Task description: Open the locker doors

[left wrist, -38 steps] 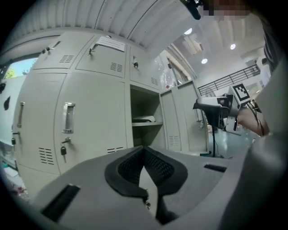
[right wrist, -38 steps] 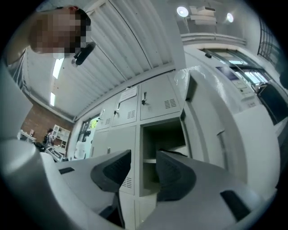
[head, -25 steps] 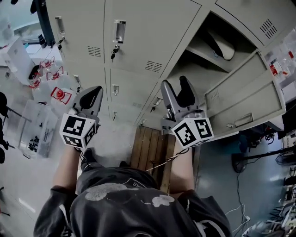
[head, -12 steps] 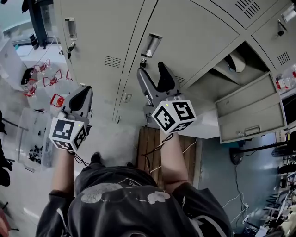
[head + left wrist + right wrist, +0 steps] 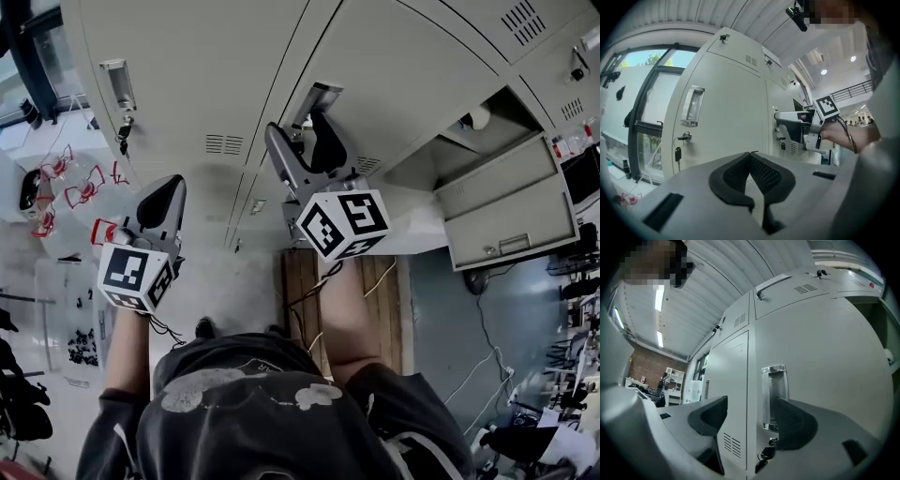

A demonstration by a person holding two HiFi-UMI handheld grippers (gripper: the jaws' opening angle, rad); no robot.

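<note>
Right gripper: jaws wide apart with nothing between them, held close in front of a closed locker door. That door's chrome recessed handle lies directly ahead of the gripper, nearer the jaw on the right of the right gripper view than the other. No contact can be confirmed. A key hangs in the lock just below the handle, beneath the gripper's line of approach. Left gripper: jaws pressed together and empty, held back to the left of the right gripper and apart from every door. A second closed door with its own handle stands ahead of it. An open locker door hangs out well to the right of the right gripper. Assessment: the step in hand is the approach to the handle, and this door is unopened. Risks noted: the handle sits off-centre between the jaws, so closing from here may catch only the chrome rim and slip off under pull. A low approach could knock the dangling key. If the lock is engaged, which cannot be told from here, a hard pull would strain the hold without moving the door.
</note>
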